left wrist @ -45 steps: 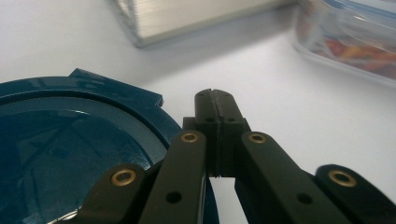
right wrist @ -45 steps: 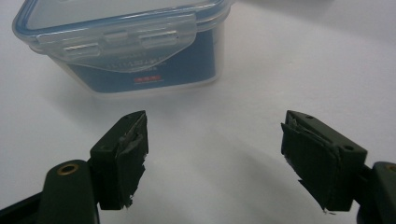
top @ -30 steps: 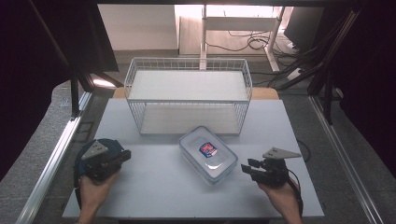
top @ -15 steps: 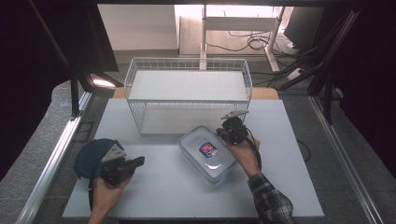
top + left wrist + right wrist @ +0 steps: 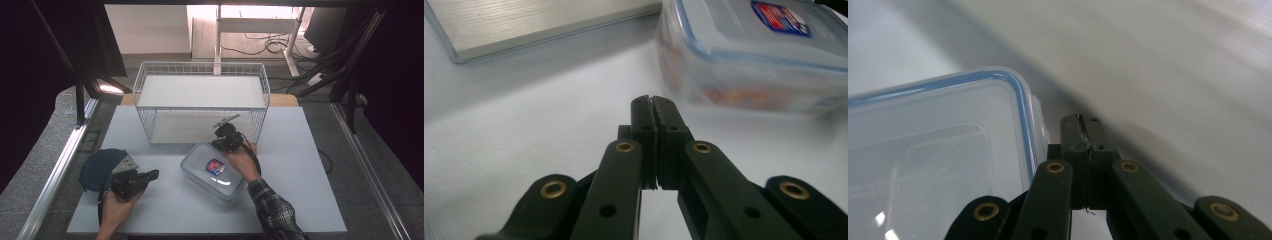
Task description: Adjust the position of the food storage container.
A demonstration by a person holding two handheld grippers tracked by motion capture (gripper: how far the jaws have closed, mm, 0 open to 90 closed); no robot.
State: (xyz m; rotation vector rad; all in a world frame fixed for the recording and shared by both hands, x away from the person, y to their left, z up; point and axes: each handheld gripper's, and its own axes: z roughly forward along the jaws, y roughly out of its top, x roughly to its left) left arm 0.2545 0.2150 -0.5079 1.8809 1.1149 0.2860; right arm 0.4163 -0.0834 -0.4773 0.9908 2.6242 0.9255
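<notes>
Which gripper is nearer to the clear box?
The right gripper, shut at the box's far corner. The left gripper, also shut, stands apart near the blue lid.

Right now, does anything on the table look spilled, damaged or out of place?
Nothing spilled or damaged. The clear container sits lid on, turned at an angle to the table edges, in front of the wire basket. Both grippers, left and right, have their jaws closed on nothing.

the right hand [image 5: 239,159] is covering the far corner of the clear lidded box [image 5: 212,171], whose contents are blurring in the left gripper view, and the blue lid [image 5: 98,167] is lying half hidden behind the left gripper [image 5: 148,176].
</notes>
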